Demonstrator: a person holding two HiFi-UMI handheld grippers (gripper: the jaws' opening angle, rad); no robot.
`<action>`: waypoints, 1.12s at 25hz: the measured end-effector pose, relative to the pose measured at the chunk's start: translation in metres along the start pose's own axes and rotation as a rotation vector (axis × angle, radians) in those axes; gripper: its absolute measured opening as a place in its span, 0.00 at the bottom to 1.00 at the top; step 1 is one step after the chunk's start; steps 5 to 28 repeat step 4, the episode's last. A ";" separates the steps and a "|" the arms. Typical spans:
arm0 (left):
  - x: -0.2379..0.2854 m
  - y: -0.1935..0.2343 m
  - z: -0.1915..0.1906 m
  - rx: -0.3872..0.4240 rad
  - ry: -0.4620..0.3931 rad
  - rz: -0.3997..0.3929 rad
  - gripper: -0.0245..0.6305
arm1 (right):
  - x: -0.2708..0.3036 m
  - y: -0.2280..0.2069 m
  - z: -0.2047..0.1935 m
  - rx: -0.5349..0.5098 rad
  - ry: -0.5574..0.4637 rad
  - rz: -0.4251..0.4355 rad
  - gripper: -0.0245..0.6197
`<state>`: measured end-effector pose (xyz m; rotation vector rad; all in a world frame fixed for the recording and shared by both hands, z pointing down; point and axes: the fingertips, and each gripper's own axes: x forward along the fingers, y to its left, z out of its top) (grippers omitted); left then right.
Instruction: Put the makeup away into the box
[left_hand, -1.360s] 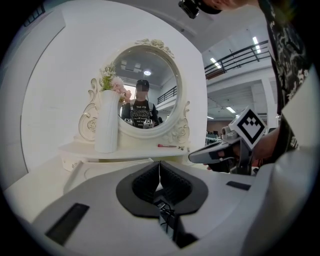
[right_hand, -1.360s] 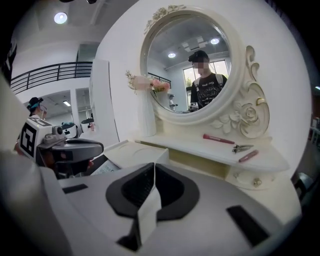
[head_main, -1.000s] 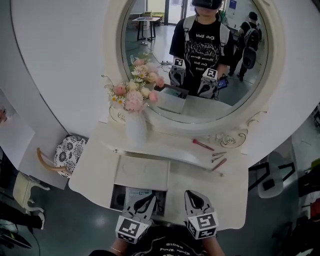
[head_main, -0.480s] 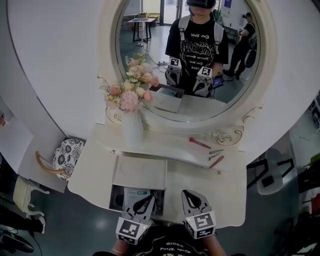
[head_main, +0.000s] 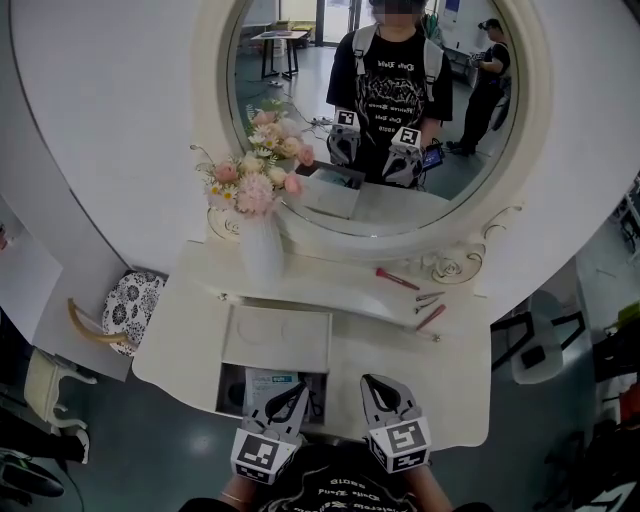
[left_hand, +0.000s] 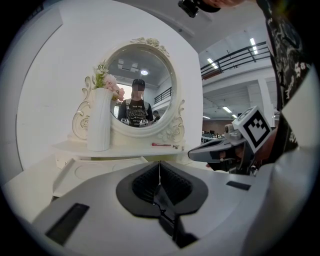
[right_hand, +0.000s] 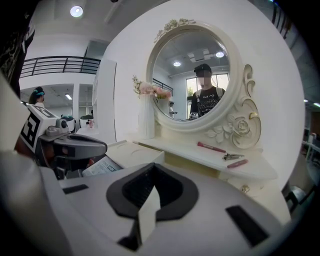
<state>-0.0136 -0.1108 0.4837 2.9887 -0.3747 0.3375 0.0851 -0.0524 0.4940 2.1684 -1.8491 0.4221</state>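
White glossy dressing table (head_main: 400, 345), round carved-frame mirror (head_main: 400, 205); left gripper (head_main: 297, 391), right gripper (head_main: 373, 382) jaws clenched, empty.

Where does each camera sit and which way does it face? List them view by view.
Head view: on the person's head, steeply down at dressing table and mirror; left gripper, right gripper, shirt at bottom.
Left gripper view: on the left gripper, along its shut jaws toward the vase; right gripper at right.
Right gripper view: on the right gripper, along its shut jaws toward the makeup; left gripper at left.
All share the mirror.
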 end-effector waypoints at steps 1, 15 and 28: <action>0.000 0.001 0.000 0.001 0.000 0.000 0.06 | 0.001 0.001 0.000 0.000 -0.001 0.000 0.05; -0.002 0.004 -0.001 0.004 0.000 0.001 0.06 | 0.003 0.004 0.000 0.002 -0.003 0.006 0.05; -0.002 0.004 -0.001 0.004 0.000 0.001 0.06 | 0.003 0.004 0.000 0.002 -0.003 0.006 0.05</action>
